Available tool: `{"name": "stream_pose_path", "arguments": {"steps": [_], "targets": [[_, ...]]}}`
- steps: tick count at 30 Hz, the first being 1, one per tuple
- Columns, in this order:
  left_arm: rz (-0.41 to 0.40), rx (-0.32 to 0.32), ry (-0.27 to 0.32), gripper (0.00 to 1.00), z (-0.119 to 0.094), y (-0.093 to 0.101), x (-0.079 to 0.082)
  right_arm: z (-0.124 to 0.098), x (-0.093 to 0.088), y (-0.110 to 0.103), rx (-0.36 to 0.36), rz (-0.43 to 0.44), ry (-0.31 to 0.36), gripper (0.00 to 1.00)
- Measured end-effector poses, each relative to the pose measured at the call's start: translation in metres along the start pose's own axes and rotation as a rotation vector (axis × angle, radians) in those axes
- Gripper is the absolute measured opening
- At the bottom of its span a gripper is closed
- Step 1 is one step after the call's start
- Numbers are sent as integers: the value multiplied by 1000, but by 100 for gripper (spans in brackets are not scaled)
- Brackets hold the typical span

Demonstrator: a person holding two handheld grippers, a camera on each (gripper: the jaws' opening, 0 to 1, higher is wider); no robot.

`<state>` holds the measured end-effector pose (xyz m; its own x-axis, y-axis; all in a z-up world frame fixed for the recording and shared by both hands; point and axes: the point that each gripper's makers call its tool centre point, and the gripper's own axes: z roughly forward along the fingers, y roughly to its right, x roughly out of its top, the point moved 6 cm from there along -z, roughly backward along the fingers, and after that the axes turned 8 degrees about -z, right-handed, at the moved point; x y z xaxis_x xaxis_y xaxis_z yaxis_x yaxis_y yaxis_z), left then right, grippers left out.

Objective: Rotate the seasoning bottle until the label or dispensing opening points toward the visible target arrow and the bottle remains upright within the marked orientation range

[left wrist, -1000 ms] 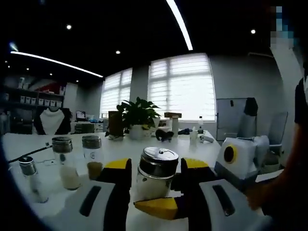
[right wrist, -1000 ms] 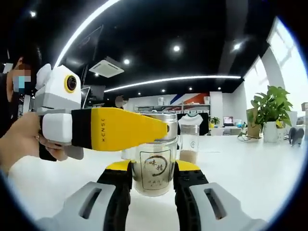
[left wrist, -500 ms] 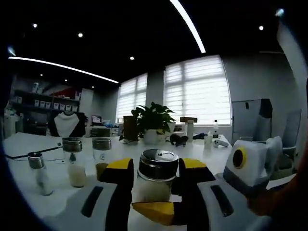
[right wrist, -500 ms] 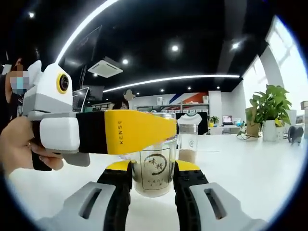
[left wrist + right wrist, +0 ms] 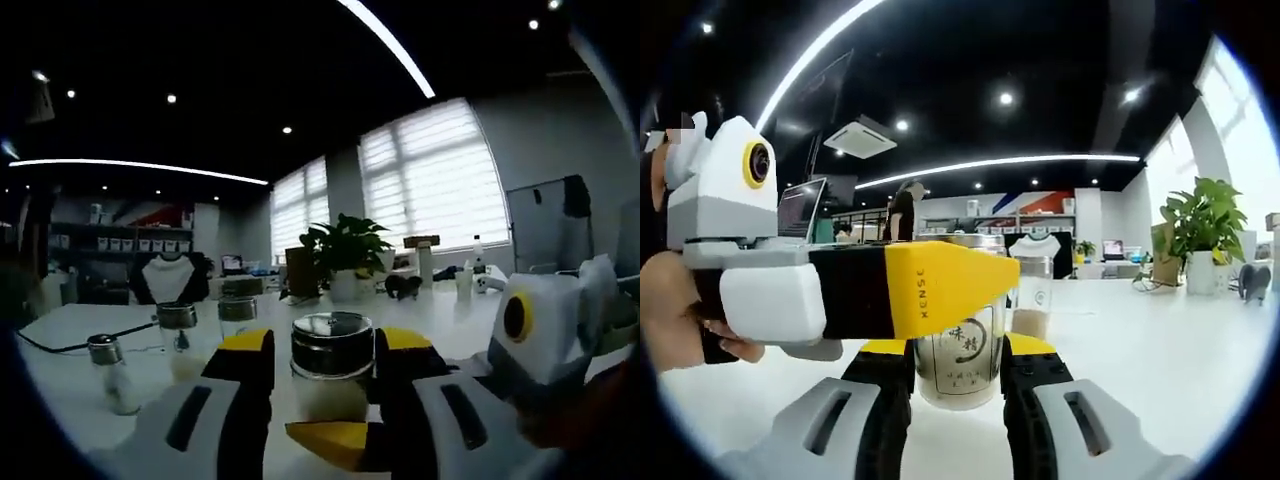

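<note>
A white table [image 5: 1160, 340] carries everything here, with a potted plant [image 5: 345, 255] far back by the blinds. On it stands the seasoning bottle [image 5: 960, 350], upright, a clear jar with a metal lid and a round printed label facing the right gripper view. Both tools are on it: the right gripper [image 5: 955, 375] has a jaw pressed to each side low on the glass, grasping it, and the left gripper [image 5: 325, 365] closes on it just below the lid. Two shakers [image 5: 205, 325] and a small salt shaker [image 5: 110, 370] stand apart to one side. No target arrow is visible. The risk, as I judge it, is two grips fighting: twisting with both clamped could tip the jar or let it slip.
</note>
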<state>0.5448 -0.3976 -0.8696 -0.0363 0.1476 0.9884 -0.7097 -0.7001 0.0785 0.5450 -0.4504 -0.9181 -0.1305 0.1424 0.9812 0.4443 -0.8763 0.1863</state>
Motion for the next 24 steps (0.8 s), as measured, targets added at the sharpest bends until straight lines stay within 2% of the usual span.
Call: {"name": "stream_pose_path", "arguments": {"steps": [3, 8, 11, 15, 24], "targets": [[-9, 26, -25, 36, 1, 2, -3, 0, -1, 0, 2, 1, -5, 31], [14, 69, -3, 36, 1, 3, -1, 0, 1, 0, -3, -3, 5, 31], [30, 123, 15, 37, 1, 2, -1, 1, 1, -2, 7, -3, 7, 31], [21, 140, 36, 37, 2, 1, 0, 1, 3, -2, 5, -14, 10, 31], [34, 169, 45, 36, 3, 2, -1, 2, 2, 0, 8, -24, 5, 31]]}}
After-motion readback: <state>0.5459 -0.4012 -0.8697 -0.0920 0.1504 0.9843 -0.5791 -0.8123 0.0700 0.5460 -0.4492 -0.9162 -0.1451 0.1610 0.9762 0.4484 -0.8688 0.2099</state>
